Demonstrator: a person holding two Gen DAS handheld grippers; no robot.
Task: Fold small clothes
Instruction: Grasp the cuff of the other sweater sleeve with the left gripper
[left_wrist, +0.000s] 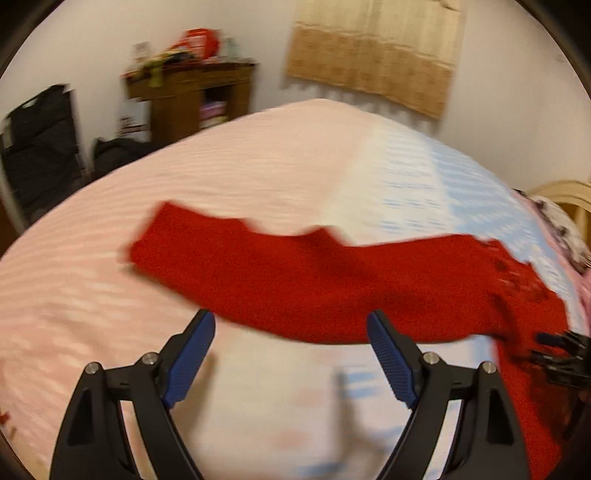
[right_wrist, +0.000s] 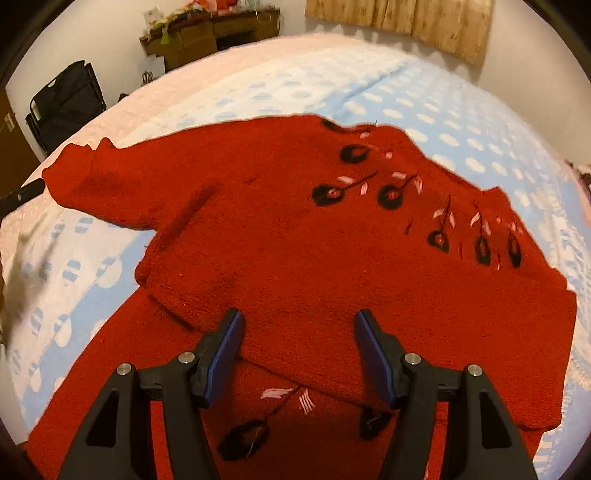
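Note:
A red knitted sweater (right_wrist: 295, 236) with black and pink embroidered flowers lies on the bed, its lower part folded up over the body. In the blurred left wrist view, one red sleeve (left_wrist: 295, 277) stretches across the pink cover. My left gripper (left_wrist: 290, 314) is open wide at the sleeve's near edge, with nothing between its blue pads. My right gripper (right_wrist: 299, 314) hovers over the folded body with its jaws apart, pressing on nothing. It also shows at the sweater's right end in the left wrist view (left_wrist: 561, 354).
The bed cover (left_wrist: 221, 166) is pink on the left and blue with white patches on the right. A wooden cabinet (left_wrist: 192, 99) piled with things, a black folded frame (left_wrist: 40, 147) and a tan curtain (left_wrist: 373, 55) stand along the far wall.

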